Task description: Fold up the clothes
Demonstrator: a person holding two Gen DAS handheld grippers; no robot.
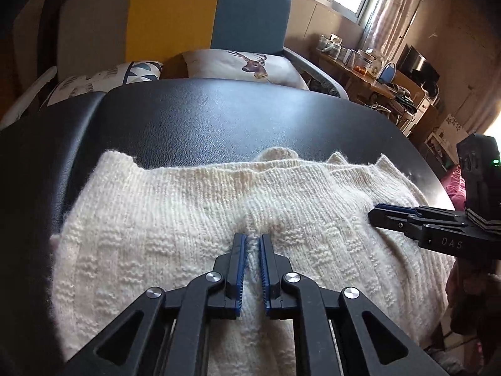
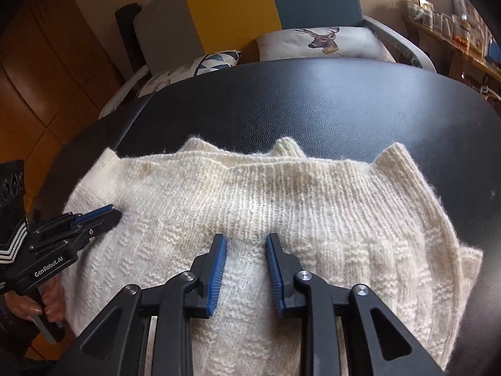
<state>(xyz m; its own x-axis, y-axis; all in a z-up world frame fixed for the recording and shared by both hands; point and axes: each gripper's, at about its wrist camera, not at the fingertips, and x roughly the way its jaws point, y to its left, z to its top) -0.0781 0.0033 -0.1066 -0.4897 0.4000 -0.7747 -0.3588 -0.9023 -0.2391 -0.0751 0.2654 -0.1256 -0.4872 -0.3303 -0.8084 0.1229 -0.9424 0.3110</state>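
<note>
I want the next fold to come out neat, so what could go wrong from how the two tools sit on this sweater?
1. The left tool pinches only a narrow ridge of the cream sweater; lifting could stretch the loose knit or let it slip out.
2. The right tool is open on the knit, gripping nothing, so a lift now would be lopsided.
3. The sweater's near part hangs past the black table edge and may slide off.

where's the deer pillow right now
In both views, the white deer-print pillow sits beyond the black table's far edge, against the blue chair back.
</note>
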